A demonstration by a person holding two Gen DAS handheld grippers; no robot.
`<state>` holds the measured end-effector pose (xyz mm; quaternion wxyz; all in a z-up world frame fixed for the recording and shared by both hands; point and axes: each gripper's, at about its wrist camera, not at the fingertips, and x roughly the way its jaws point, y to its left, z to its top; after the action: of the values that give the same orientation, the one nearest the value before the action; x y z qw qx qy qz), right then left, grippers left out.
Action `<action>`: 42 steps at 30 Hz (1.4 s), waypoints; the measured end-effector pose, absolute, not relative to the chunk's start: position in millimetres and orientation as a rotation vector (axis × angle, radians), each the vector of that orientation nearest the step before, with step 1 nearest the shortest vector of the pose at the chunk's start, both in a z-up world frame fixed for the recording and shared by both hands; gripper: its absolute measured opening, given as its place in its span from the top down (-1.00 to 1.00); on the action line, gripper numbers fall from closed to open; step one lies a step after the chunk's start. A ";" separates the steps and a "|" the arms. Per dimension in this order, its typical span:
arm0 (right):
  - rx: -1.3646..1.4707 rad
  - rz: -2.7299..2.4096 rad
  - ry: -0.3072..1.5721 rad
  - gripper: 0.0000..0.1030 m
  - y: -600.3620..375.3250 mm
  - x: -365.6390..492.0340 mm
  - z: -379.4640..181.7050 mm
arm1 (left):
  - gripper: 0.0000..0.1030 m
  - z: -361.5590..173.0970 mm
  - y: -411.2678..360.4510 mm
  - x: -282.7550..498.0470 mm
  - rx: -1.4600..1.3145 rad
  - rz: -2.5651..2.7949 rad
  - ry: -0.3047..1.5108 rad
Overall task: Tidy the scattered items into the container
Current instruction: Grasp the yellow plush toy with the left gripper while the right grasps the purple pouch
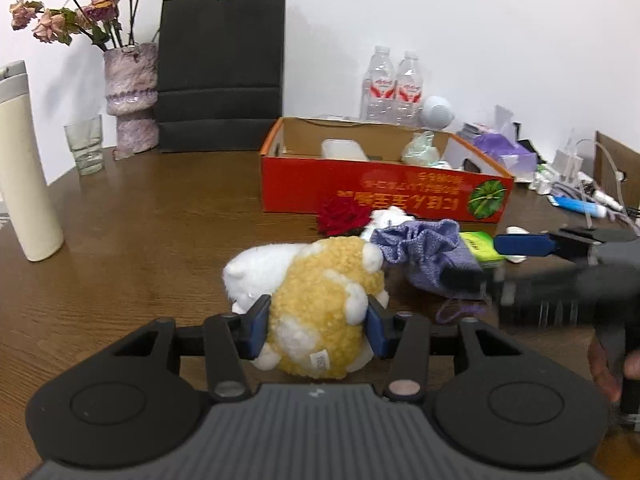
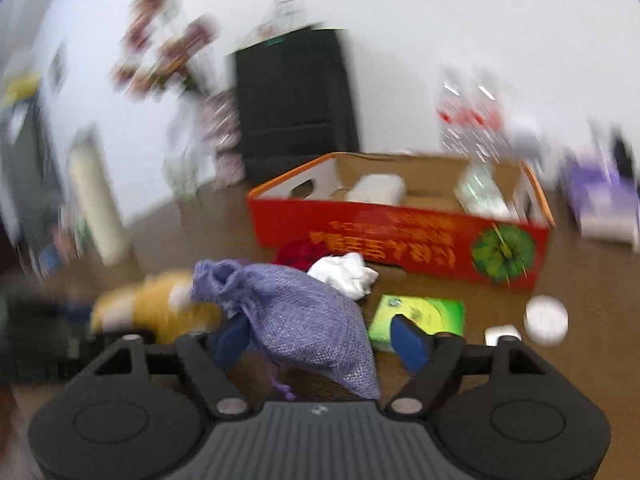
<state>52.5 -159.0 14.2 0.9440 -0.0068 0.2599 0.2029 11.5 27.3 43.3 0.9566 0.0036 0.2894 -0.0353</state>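
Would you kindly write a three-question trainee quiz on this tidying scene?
1. True or false: the left gripper grips the yellow plush toy.
2. Which item lies between the right gripper fingers?
A. green box
B. purple pouch
C. white tissue
3. Fill in: the red cardboard box sits ___ the scattered items.

Key: 1 true; 2 B; 3 behind.

Even, bright indoor light, soft shadows. Left wrist view sharp, except the motion-smeared right gripper (image 1: pixel 476 262). Right wrist view heavily motion-blurred throughout. Fisheye bending and dark vignette at corners.
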 end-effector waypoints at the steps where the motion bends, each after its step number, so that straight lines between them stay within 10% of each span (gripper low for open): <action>1: -0.108 0.421 0.523 -0.60 -149.3 51.0 13.2 | 0.05 43.6 29.6 10.7 0.003 -0.063 0.584; 14: -0.403 0.618 0.636 -0.64 -117.4 91.8 8.2 | 0.05 49.9 54.9 0.6 -0.049 0.006 0.562; 25: -0.146 0.611 0.685 0.21 -131.4 95.6 13.1 | 0.06 51.5 54.0 -5.8 -0.058 0.021 0.554; 42: 0.250 0.205 0.613 0.21 -203.8 -50.0 36.9 | 0.11 65.9 -10.4 -41.9 -0.014 -0.124 0.486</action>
<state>-50.0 -203.8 36.9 0.9406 0.1227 0.3003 0.1003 -41.9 -10.4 65.9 0.9687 -0.0068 0.2404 -0.0616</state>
